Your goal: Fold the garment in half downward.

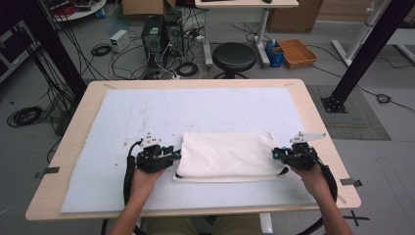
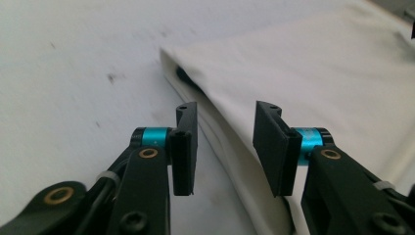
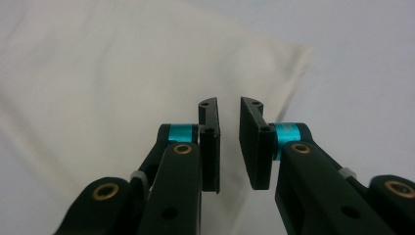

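While both grippers stand at the short ends of the folded cloth, the following values apply.

Work item: white folded cloth (image 1: 227, 155), lying flat on the pale mat (image 1: 122, 122) that covers the table (image 1: 73, 127), at the near centre, in front of the person.

Long axis: runs left to right across the table; the short ends face the two grippers.

Left gripper (image 1: 175, 154): at the cloth's left end, jaws pointing right toward it. In the left gripper view (image 2: 225, 147) the jaws stand well apart with the cloth's edge lying between and below them; nothing is clamped.

Right gripper (image 1: 275, 153): at the cloth's right end, jaws pointing left. In the right gripper view (image 3: 229, 144) the jaws are parted by a narrow gap, the cloth's corner region beyond them; nothing is gripped.

Nearness: both grippers appear about equally close to their ends; neither has a clear advantage.

Governing relation: the cloth lies inward of each gripper, so the coming move is judged to be a short inward and downward advance onto each end, then closure.

High view contribution: overall layout, cloth outline, symmetry of the two hands, and a dark strap (image 1: 283, 171) showing at the cloth's near right corner.

Left gripper view contribution: stacked layers (image 2: 215, 122) at the end edge, with a dark opening (image 2: 185, 76) beneath the top layer.

Right gripper view contribution: the jaw gap and the smooth top face of the cloth (image 3: 122, 73); layers cannot be told apart there.
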`<move>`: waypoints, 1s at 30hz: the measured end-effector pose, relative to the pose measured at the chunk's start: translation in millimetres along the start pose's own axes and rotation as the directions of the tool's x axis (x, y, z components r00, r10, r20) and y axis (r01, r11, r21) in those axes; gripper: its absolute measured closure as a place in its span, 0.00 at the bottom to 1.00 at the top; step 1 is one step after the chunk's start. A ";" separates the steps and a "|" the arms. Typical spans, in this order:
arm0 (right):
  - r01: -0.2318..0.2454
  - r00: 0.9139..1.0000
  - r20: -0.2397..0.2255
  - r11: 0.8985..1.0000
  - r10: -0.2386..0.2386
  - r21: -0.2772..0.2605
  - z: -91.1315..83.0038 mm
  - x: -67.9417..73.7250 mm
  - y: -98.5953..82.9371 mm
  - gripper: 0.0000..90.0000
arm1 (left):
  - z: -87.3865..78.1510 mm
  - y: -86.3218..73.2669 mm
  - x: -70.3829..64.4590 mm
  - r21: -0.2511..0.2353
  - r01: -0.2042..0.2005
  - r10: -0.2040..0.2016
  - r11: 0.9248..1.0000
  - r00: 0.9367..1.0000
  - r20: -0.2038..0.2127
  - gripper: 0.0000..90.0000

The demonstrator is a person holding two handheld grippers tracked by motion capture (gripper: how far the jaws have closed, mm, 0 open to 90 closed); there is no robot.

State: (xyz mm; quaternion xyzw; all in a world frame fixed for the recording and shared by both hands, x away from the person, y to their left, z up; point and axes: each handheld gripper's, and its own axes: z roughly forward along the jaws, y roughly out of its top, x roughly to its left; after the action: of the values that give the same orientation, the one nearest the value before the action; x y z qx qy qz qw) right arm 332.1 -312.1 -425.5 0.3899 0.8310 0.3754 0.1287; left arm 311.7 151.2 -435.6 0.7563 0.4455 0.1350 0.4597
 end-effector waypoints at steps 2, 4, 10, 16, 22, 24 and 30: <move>0.036 0.999 -0.013 0.998 -0.036 0.054 4.8 7.5 -6.8 0.88 | -0.7 -7.7 -3.6 0.023 -0.014 0.013 1.000 1.000 0.009 0.69; 0.058 0.998 -0.016 0.996 -0.057 0.073 7.5 9.4 -11.2 0.90 | 0.0 -9.7 -5.9 0.042 -0.029 0.028 0.999 1.000 0.011 0.70; 0.054 0.998 -0.028 0.994 -0.052 0.091 -2.1 3.2 -16.0 0.81 | 0.8 -10.6 -12.3 0.116 -0.095 0.098 0.989 0.995 -0.018 0.70; 0.007 0.999 0.044 0.996 -0.003 -0.094 -25.8 -5.3 -9.8 0.35 | -23.4 3.4 -1.1 -0.040 -0.072 0.071 0.997 0.997 -0.023 0.53; 0.028 0.996 0.085 0.991 -0.017 -0.131 -33.6 -5.5 5.0 0.23 | -44.1 7.7 20.2 -0.144 -0.052 0.057 0.988 0.998 0.032 0.31; 0.042 0.995 0.092 0.992 -0.031 -0.116 -31.7 -5.6 10.6 0.23 | -46.6 8.8 24.3 -0.157 -0.051 0.060 0.986 0.997 0.054 0.28; 0.048 0.994 0.105 0.993 -0.036 -0.111 -25.6 -1.0 20.6 0.23 | -49.2 9.0 32.2 -0.177 -0.026 0.039 0.984 0.997 0.067 0.28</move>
State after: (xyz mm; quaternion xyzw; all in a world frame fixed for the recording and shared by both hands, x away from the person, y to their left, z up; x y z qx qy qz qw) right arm 331.2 -317.7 -393.1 0.3831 0.8086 0.3986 0.2013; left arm 304.6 203.6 -408.3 0.7241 0.4029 0.1548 0.5379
